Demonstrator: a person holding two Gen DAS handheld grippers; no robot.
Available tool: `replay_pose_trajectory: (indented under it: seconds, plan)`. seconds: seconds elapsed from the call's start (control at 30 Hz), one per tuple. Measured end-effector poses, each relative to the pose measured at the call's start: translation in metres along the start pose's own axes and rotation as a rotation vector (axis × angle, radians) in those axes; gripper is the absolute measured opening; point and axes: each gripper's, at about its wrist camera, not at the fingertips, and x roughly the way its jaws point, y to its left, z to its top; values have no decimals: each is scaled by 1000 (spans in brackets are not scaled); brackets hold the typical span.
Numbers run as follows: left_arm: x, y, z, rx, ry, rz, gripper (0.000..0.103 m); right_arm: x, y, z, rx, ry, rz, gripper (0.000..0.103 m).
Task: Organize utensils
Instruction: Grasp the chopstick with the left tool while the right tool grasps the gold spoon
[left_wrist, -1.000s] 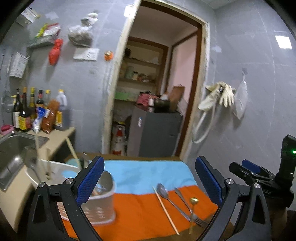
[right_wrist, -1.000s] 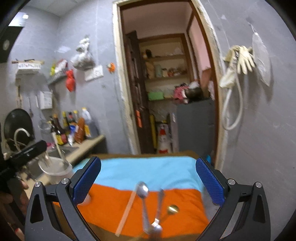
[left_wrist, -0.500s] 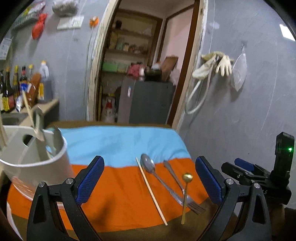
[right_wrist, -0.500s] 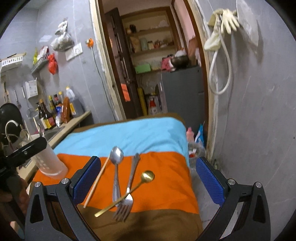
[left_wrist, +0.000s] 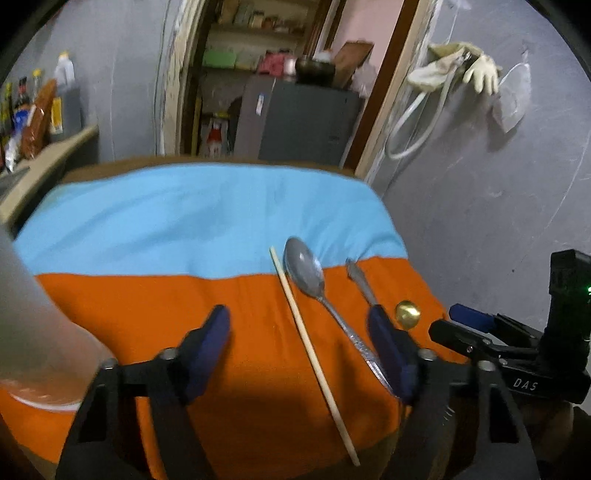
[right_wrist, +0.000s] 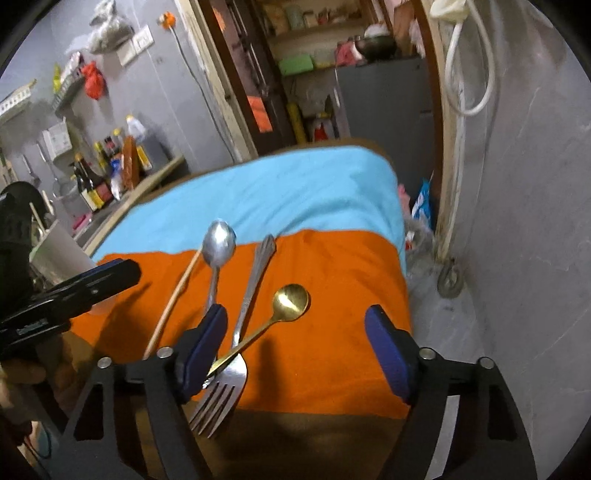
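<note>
Four utensils lie loose on the orange part of the cloth (right_wrist: 332, 350), none of them sorted yet: a chopstick (left_wrist: 312, 350), a silver spoon (left_wrist: 304, 271), a fork (right_wrist: 221, 391) and a small gold spoon (right_wrist: 290, 301). They sit close together near the front right of the table. The gold spoon's handle crosses the fork near its neck, and the chopstick lies just beside the silver spoon.

The white holder (left_wrist: 26, 332) that seems meant to take them stands at the left edge of the cloth, well apart from the group. So as far as these views show, these four pieces are left to pick up and drop in.

The left gripper (left_wrist: 301, 349) hangs open over the orange cloth with nothing between its fingers, roughly above the chopstick and the silver spoon's handle. The right gripper (right_wrist: 295, 347) is also open and empty, and is low over the fork and the gold spoon's handle.

Much is hard to read. The holder is only a pale blurred wall in the left view and a partly hidden shape behind the other gripper in the right view, so its inside cannot be seen; it may already hold some pieces. In the left view, the fork's tines and the gold spoon's handle are hidden behind the gripper finger, and the whole view is smeared by motion.
</note>
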Motion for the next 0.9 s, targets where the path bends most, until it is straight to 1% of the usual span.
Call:
replay_pose_trajectory:
  seconds: [0.07,0.1,0.17,0.23,0.27,0.3,0.4,0.47,0.53,0.63,0.7,0.77,0.83,0.9]
  plan:
    - [10,3,2,-10,38,-4,50,6,2,2,5,24,-12,62]
    - [14,3,2,-11,53,-2,47,10,4,2,3,36,-24,60]
    - [24,4,4,-14,93,-3,33,16,10,3,-2,56,-65,56]
    - [33,5,7,-5,130,12,32,20,15,5,-10,68,-110,52]
    - [35,5,8,4,134,25,31,23,19,6,-14,76,-144,51]
    - [36,5,11,11,134,28,31,25,21,6,-14,79,-160,50]
    - [45,6,17,20,151,36,28,31,31,5,-42,86,-245,48]
    - [48,9,20,26,154,43,17,34,37,4,-68,91,-288,46]
    - [51,12,22,17,151,42,11,35,36,6,-46,95,-299,45]
    - [52,17,22,-4,140,33,8,37,36,8,-24,99,-312,44]
    - [51,17,21,-20,130,32,7,39,39,8,-21,100,-317,39]
    - [47,19,19,-47,118,35,3,41,43,10,-28,103,-320,30]
    - [41,23,15,-73,105,44,2,42,45,10,-34,104,-321,27]
    - [35,27,11,-101,95,52,2,42,45,10,-31,103,-316,27]
